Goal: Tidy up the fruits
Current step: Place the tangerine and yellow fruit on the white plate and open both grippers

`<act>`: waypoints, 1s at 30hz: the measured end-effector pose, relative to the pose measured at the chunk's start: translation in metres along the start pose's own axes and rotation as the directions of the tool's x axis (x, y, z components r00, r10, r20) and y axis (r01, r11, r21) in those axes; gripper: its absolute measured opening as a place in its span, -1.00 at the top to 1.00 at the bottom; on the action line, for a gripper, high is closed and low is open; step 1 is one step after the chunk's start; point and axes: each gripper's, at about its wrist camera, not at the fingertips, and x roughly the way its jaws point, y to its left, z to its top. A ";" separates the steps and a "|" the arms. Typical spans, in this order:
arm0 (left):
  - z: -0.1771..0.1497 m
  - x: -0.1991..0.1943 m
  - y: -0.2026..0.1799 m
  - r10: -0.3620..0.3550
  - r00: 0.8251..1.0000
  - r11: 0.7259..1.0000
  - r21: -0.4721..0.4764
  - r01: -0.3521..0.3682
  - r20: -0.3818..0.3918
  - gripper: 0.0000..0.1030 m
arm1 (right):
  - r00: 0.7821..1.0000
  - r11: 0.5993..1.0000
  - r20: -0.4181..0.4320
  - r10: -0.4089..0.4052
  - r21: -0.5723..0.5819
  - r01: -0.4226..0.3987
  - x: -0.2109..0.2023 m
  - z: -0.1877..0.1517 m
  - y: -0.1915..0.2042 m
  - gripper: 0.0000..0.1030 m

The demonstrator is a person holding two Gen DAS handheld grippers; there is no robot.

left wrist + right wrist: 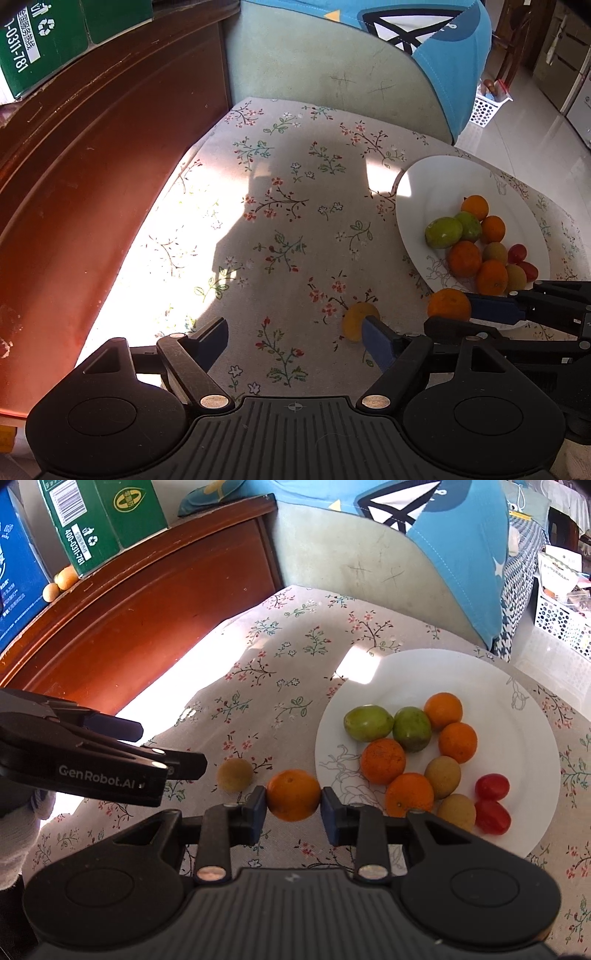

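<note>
A white plate on the floral cloth holds several oranges, two green fruits, yellowish small fruits and two red tomatoes. My right gripper is shut on an orange just left of the plate's rim; it also shows in the left wrist view. A yellowish small fruit lies on the cloth to its left, also in the left wrist view. My left gripper is open and empty, its right finger beside that fruit. The plate also shows in the left wrist view.
A dark red wooden cabinet borders the cloth on the left, with a green carton and two small fruits on top. A pale cushion with a blue cover stands behind. A white perforated basket sits far right.
</note>
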 end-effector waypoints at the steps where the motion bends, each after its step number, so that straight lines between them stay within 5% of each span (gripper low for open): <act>1: 0.000 -0.001 0.000 -0.006 1.000 1.000 0.004 0.006 0.004 -0.56 | 1.000 1.000 0.002 0.005 0.013 -0.005 -0.003 0.001 -0.003 0.38; 12: -0.011 0.009 -0.025 -0.065 0.998 0.991 0.117 0.067 -0.023 -0.56 | 1.000 0.999 0.009 -0.003 0.054 0.002 -0.012 0.000 -0.013 0.38; 19: -0.009 0.017 -0.033 -0.048 0.999 0.991 0.125 0.046 0.012 -0.49 | 1.000 0.998 0.013 -0.004 0.060 0.003 -0.014 -0.001 -0.015 0.38; 30: -0.011 0.033 -0.044 -0.053 0.999 0.988 0.147 0.053 -0.007 0.42 | 1.000 0.996 0.023 -0.009 0.084 0.007 -0.021 0.001 -0.024 0.37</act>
